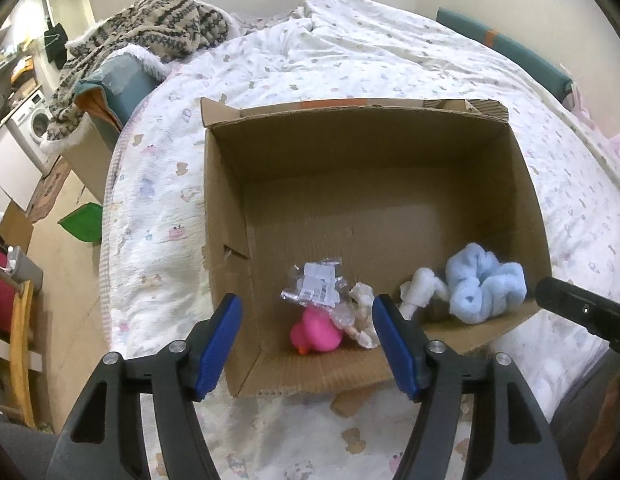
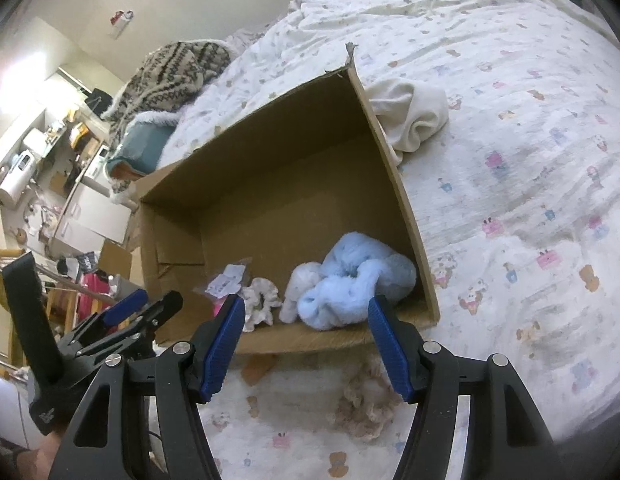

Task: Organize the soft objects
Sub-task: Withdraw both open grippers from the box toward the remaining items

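An open cardboard box (image 1: 350, 148) (image 2: 390, 152) lies on the bed. Inside near its front edge are a pink rubber duck (image 1: 316, 334), a clear plastic bag with labels (image 1: 316, 284), a cream scrunchie (image 1: 362, 312) (image 2: 260, 300), a white soft roll (image 1: 420, 290) (image 2: 298, 290) and a fluffy light-blue cloth (image 1: 484, 290) (image 2: 358, 280). My left gripper (image 1: 306, 344) is open and empty above the box's front edge. My right gripper (image 2: 306, 344) is open and empty, just before the box. A beige scrunchie (image 2: 366, 404) lies on the bed below it.
A cream cloth (image 2: 410, 116) lies on the bed behind the box's right wall. A patterned knit blanket (image 1: 150, 28) is piled at the bed's far left. The floor with a wooden chair (image 1: 18, 336) and clutter lies left of the bed.
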`<state>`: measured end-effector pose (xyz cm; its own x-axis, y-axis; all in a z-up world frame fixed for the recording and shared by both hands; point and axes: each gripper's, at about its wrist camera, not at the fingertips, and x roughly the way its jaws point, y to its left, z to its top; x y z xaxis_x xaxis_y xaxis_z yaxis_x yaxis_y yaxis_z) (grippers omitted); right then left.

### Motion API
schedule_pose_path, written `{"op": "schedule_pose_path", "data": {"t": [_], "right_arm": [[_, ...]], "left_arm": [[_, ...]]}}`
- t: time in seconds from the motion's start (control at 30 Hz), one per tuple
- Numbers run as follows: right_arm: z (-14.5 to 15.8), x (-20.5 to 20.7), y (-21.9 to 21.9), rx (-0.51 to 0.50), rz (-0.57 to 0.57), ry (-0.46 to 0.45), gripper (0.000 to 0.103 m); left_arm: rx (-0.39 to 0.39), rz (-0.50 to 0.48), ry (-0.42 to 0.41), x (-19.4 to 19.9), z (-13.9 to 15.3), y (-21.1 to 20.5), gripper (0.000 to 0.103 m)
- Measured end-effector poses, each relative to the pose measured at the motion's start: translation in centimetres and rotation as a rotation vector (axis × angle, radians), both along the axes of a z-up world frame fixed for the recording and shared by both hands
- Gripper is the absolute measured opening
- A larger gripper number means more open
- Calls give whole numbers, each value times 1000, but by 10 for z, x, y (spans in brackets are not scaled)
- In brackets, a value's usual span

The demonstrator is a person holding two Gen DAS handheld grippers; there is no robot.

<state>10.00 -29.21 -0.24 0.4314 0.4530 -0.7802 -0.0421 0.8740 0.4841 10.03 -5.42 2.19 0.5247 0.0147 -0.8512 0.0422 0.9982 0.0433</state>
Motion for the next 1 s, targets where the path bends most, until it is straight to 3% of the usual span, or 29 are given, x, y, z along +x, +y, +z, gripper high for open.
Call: {"op": "schedule_pose_path", "data": {"t": [0.3, 0.67, 1.0], "right_arm": [[-2, -19, -5, 9, -27, 25, 68], [-42, -32, -6, -10, -76, 209, 68], [-66, -29, 2, -16, -86, 295, 74]], "left_arm": [[-9, 1, -1, -20, 3, 3, 65], [-54, 34, 32, -51, -5, 13, 65], [-102, 117, 62, -63, -15, 33, 65]]}}
